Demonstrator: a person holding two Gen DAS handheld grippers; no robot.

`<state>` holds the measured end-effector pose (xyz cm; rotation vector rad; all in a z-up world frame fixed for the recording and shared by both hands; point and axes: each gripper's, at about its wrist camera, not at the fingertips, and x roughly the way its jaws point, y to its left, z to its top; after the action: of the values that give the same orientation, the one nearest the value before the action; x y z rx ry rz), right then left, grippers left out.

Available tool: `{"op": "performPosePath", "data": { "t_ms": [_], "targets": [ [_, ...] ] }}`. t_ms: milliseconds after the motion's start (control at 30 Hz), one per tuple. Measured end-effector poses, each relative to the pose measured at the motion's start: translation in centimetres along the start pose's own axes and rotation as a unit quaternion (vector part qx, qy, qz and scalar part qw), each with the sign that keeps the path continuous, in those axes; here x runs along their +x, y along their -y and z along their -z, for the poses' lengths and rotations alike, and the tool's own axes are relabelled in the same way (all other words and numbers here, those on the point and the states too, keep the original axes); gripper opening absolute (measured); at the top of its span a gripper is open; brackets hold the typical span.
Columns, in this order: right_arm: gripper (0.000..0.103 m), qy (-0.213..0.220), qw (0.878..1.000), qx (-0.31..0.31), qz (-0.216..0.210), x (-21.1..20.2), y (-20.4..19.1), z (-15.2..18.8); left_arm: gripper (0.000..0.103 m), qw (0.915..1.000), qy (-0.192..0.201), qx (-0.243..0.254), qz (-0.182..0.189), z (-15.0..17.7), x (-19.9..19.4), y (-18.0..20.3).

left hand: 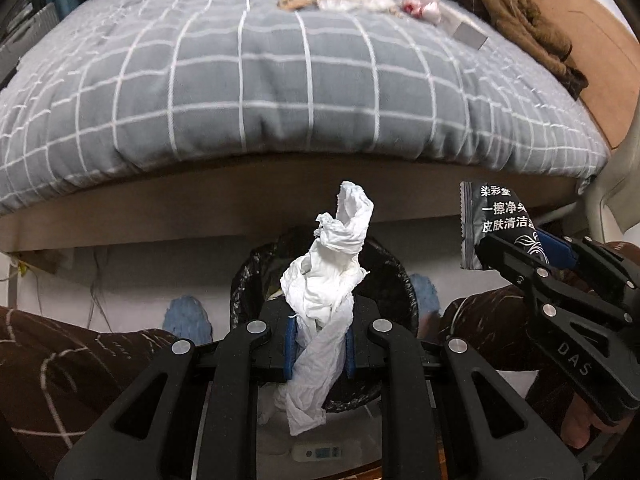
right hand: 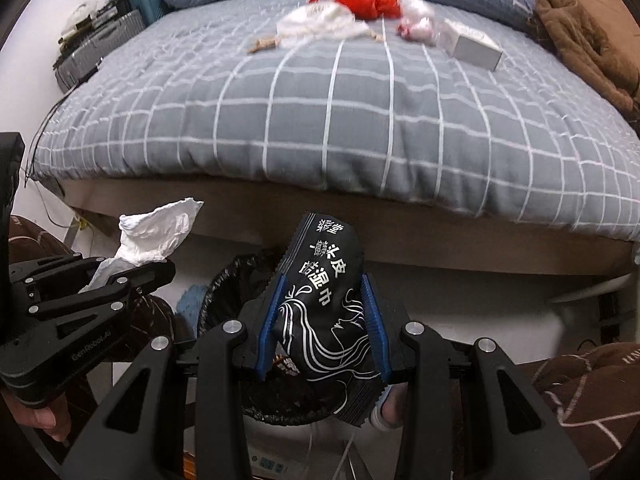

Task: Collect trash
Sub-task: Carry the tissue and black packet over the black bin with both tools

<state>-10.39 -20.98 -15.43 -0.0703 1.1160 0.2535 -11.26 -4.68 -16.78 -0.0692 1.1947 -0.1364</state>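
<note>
Now the left gripper (left hand: 320, 344) pinches a crumpled white tissue (left hand: 332, 276) above the black-lined round bin (left hand: 400, 292); the right gripper (right hand: 322, 320), at 3 o'clock from it, pinches a black printed wet-wipe packet (right hand: 324, 312). Best centre each over the bin's mouth before spreading the jaws. The bin's inside is mostly hidden.

Even, soft indoor light is falling from above, leaving both views moderately bright with no glare. The bed (left hand: 280, 92) is bowing hard under fisheye distortion, and black vignette is cutting the corners. Motion blur is smearing the quilt grid and the far clutter. Shadow is pooling under the bed frame around the bin (right hand: 224, 292).
</note>
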Motion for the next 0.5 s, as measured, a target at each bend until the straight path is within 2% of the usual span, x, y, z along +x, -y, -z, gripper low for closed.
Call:
{"op": "performPosePath", "data": {
  "t_ms": [500],
  "targets": [
    [0.036, -0.055, 0.998, 0.016, 0.004, 4.5, 2.0, 0.9, 0.017, 0.9974, -0.07, 0.014, 0.008, 0.2, 6.5, 0.3]
  ]
}}
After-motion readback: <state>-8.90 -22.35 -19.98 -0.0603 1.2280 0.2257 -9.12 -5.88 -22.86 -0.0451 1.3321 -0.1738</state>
